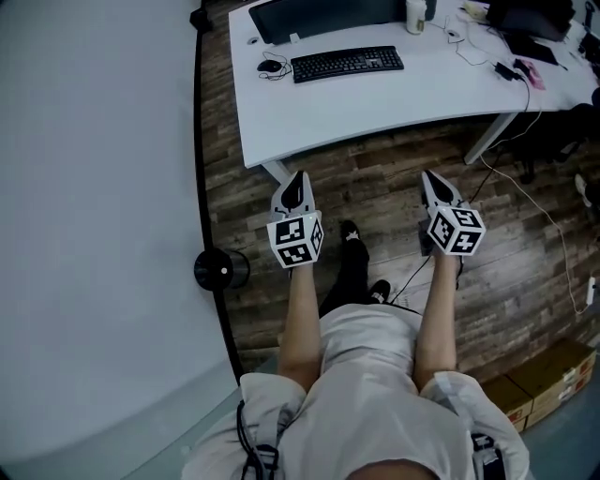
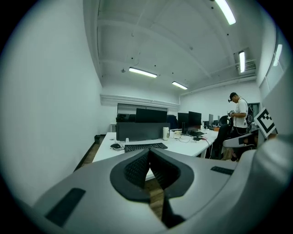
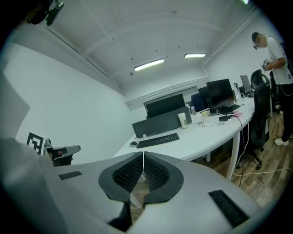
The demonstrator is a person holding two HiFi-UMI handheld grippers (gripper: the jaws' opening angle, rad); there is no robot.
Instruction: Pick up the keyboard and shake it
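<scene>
The flat black computer keyboard (image 1: pixel 347 64) lies on the white curved desk (image 1: pixel 375 108), towards its back half, just in front of a dark monitor (image 1: pixel 323 17). A black mouse with a coiled cable (image 1: pixel 270 67) sits just beside the keyboard's left end. A white cup (image 1: pixel 414 16) stands further back, off to the right.

The keyboard's long axis runs across the person's view, left to right, with the right end tipped slightly away. It lies roughly side-on to both grippers.

Both grippers hang over the brown wood-plank floor (image 1: pixel 375 187), short of the desk's near edge and well apart from the keyboard. The left gripper (image 1: pixel 299 176) has its jaws closed together with nothing between them. It lines up roughly with the keyboard's left end, which sits straight ahead just above the jaw tips in the left gripper view. The right gripper (image 1: pixel 427 175) is likewise closed and empty. It stands a little outside the keyboard's right end, so the keyboard sits ahead and slightly to one side.

The left gripper looks marginally nearer, though neither is within reach. The task has not yet started. The coming move probably means stepping forward over the desk, opening both sets of jaws, and taking one short end of the keyboard in each.
</scene>
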